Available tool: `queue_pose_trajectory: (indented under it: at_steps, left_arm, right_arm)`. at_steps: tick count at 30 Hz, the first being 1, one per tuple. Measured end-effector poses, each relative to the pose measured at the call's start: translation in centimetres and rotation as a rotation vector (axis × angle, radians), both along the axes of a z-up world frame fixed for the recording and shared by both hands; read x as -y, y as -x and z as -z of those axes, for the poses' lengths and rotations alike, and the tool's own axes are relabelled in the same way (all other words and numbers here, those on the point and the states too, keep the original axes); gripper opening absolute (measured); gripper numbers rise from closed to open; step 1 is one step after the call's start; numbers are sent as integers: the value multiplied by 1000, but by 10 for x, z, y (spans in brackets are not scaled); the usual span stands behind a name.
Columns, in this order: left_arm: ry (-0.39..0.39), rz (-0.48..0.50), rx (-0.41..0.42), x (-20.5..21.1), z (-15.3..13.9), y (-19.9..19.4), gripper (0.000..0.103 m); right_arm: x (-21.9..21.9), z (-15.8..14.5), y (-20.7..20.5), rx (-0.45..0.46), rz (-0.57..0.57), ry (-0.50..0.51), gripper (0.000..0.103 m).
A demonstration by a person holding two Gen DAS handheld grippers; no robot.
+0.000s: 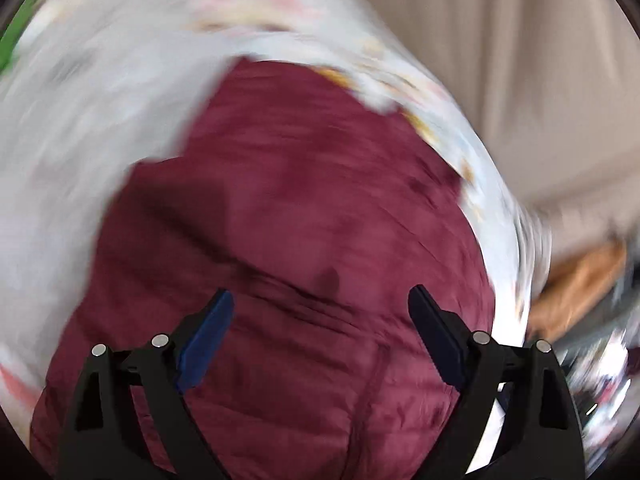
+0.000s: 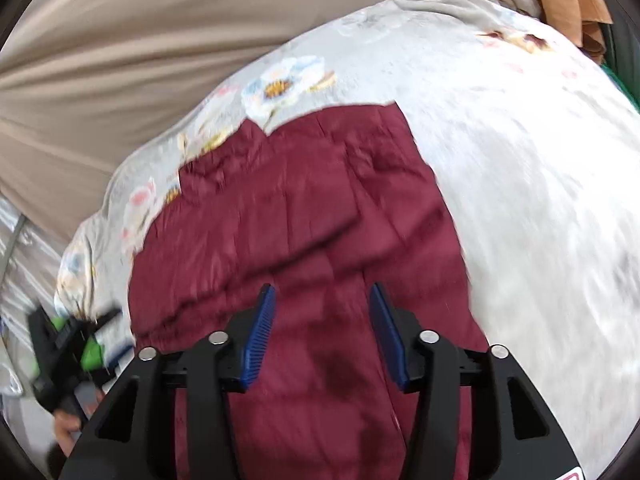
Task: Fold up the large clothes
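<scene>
A maroon garment (image 2: pixel 304 216) is lying on my floral bedspread (image 2: pixel 520 168), beige curtain (image 2: pixel 140 40) hanging behind. My left gripper (image 1: pixel 320 300) and right gripper (image 2: pixel 322 296) are hovering released, gripping nothing; blur is obscuring the edges.

Both grippers, left (image 1: pixel 320 300) and right (image 2: pixel 322 294), apparently gape empty.

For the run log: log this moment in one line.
left gripper: open, empty | right gripper: open, empty | maroon garment: spread on floral bedding
</scene>
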State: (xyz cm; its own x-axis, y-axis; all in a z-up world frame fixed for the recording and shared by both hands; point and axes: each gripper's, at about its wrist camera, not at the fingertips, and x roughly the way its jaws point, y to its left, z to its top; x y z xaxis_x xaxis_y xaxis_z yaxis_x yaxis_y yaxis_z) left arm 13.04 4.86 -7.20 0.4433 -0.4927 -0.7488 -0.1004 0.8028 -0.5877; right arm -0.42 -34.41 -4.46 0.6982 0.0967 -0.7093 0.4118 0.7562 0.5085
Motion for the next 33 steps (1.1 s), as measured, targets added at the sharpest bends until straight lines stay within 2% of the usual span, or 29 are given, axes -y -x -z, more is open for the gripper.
queue_pose_trajectory:
  at_steps: [4, 7, 8, 9, 10, 11, 12, 13, 14, 15, 16, 18, 19, 20, 21, 23, 24, 26, 28, 31, 33]
  left_arm:
    - [48, -170, -37, -49, 17, -13, 86]
    - [89, -230, -34, -68, 21, -25, 85]
    - [105, -237, -42, -71, 22, -29, 81]
    - [129, -235, -52, -72, 26, -35, 66]
    - [144, -220, -55, -72, 29, -39, 55]
    - [142, -197, -54, -70, 28, -44, 34]
    - [129, -185, -45, -70, 26, -45, 11]
    - [112, -175, -24, -66, 21, -46, 5]
    - [101, -169, 4, -65, 16, -45, 5]
    - [77, -171, 41, -65, 8, -42, 3]
    - [53, -172, 65, -65, 4, -40, 2]
    - [5, -167, 76, -63, 5, -37, 2]
    - [-12, -162, 64, -61, 10, -36, 2]
    - [-37, -156, 44, -59, 18, -36, 1]
    - [-65, -149, 15, -55, 29, -35, 1]
    - [-80, -137, -20, -50, 45, -31, 1]
    - [-97, -130, -19, -47, 49, -28, 1]
    - [-155, -110, 0, -41, 49, -24, 1]
    - [-200, -98, 9, -35, 44, -22, 1]
    - [-167, -109, 26, -38, 27, -17, 3]
    - [-163, -108, 51, -39, 16, -14, 14]
  right_arm:
    - [22, 11, -47, -25, 28, -22, 56]
    - [33, 25, -74, -83, 63, -35, 56]
    - [33, 30, -83, -101, 67, -53, 56]
    - [30, 34, -94, -125, 55, -57, 53]
    - [25, 33, -102, -133, 29, -50, 34]
    - [17, 28, -109, -122, -5, -33, 17]
    - [8, 14, -113, -74, -47, -9, 5]
    - [1, -4, -109, 4, -55, 5, 5]
    - [-2, -24, -100, 122, -60, -2, 4]
    - [-4, -51, -86, 289, -81, -41, 4]
    - [-4, -70, -74, 386, -88, -59, 4]
    - [-1, -83, -56, 450, -81, -37, 4]
    - [1, -77, -55, 418, -73, -12, 4]
    - [5, -61, -58, 342, -67, 10, 4]
    - [15, -24, -69, 194, -52, 11, 4]
    - [28, 39, -82, -39, -26, -26, 4]
    - [34, 68, -80, -98, -14, -67, 3]
    - [38, 81, -72, -66, 5, -108, 1]
    - [39, 78, -73, -68, 12, -110, 2]
    - [37, 63, -68, -94, 33, -56, 9]
    - [36, 43, -54, -94, 97, 27, 13]
